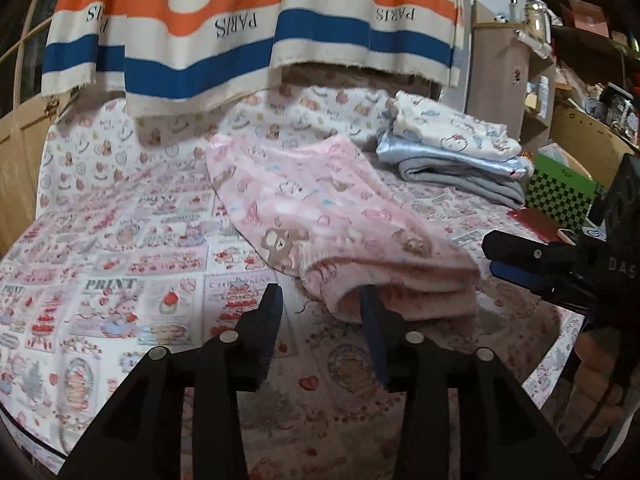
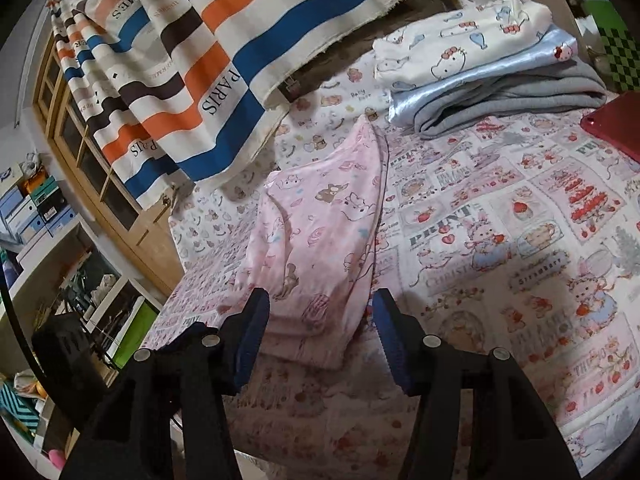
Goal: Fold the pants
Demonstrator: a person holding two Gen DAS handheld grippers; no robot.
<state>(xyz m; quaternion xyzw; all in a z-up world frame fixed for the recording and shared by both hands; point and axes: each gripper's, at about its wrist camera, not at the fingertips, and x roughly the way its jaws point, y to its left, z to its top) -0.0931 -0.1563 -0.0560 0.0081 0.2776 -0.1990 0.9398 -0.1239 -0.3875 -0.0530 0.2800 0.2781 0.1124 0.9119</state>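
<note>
Pink printed pants (image 1: 320, 208) lie folded on the patterned table cover; they also show in the right wrist view (image 2: 320, 232). My left gripper (image 1: 320, 308) is open, just short of the near folded edge, holding nothing. My right gripper (image 2: 320, 316) is open, with the pants' near end between and just beyond its fingers, not gripped. In the left wrist view the right gripper (image 1: 520, 260) shows at the pants' right side.
A stack of folded clothes (image 1: 452, 152), white print on blue satin on grey, sits at the back right, and shows in the right wrist view (image 2: 480, 68). A red flat object (image 2: 616, 124) lies beside it. A striped cloth (image 1: 248, 20) hangs over the back. Shelves stand around.
</note>
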